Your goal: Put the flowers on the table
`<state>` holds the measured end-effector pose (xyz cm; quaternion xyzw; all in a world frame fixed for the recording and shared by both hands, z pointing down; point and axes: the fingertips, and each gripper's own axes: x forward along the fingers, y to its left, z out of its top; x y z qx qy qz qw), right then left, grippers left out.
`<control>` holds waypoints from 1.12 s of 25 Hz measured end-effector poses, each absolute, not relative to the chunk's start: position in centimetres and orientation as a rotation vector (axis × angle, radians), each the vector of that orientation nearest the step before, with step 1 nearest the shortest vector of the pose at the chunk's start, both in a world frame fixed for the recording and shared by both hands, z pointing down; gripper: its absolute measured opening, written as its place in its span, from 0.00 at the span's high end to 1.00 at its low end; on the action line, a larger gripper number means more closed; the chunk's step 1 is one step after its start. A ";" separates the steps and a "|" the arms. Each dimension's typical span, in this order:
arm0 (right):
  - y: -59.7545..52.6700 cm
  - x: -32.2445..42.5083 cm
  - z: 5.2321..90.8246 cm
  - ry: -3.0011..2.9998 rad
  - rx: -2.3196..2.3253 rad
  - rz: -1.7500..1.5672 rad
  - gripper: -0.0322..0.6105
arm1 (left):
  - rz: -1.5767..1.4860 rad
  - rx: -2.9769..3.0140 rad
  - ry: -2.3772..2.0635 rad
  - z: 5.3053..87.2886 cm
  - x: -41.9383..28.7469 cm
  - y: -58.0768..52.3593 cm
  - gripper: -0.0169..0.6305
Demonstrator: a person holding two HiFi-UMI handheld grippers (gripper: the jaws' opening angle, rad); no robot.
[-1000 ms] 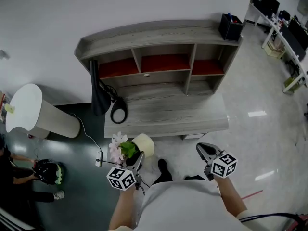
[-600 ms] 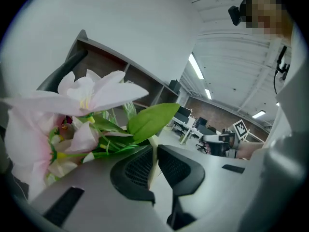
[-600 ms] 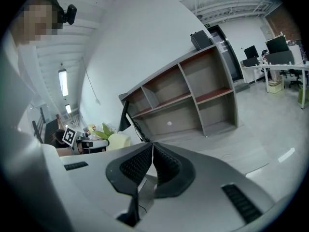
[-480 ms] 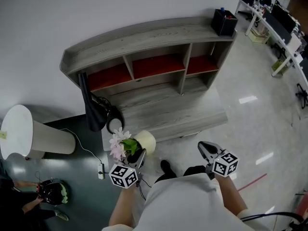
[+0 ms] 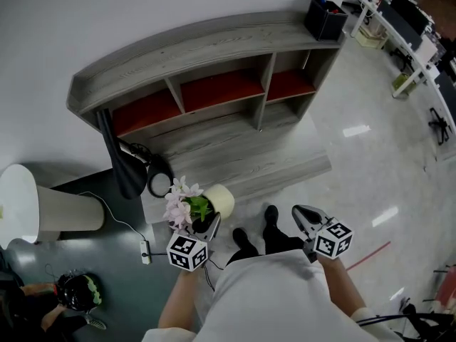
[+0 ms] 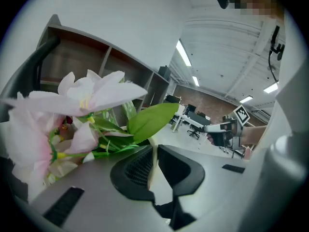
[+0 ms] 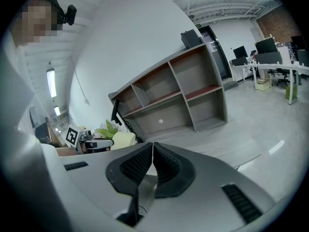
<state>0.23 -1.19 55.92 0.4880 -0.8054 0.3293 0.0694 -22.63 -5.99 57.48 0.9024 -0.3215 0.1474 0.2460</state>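
The grey table [image 5: 235, 159] is standing ahead while the flowers [image 5: 182, 199], in a cream pot [image 5: 221, 199], are hanging just short of its front edge, the left gripper [image 5: 211, 224] pinching what seems to be the pot's rim and the right gripper [image 5: 299, 212] hovering pressed together, empty.

Head camera looks steeply down on the grey wooden desk with red-backed shelves [image 5: 235, 152]. My left gripper [image 6: 153, 150] camera sits close behind pink flowers in a cream pot [image 6: 91, 93]. My right gripper [image 7: 152, 145] camera faces that desk from low, farther off.
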 end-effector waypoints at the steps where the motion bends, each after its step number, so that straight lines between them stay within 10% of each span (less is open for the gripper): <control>1: -1.3 0.4 56.1 -2.424 1.470 0.997 0.92 | 0.410 2.466 -0.870 57.6 -22.2 -6.2 0.90; 28: -12.2 10.0 58.0 -2.512 1.341 1.075 0.92 | 0.866 2.526 -0.836 61.6 -8.5 -15.8 0.90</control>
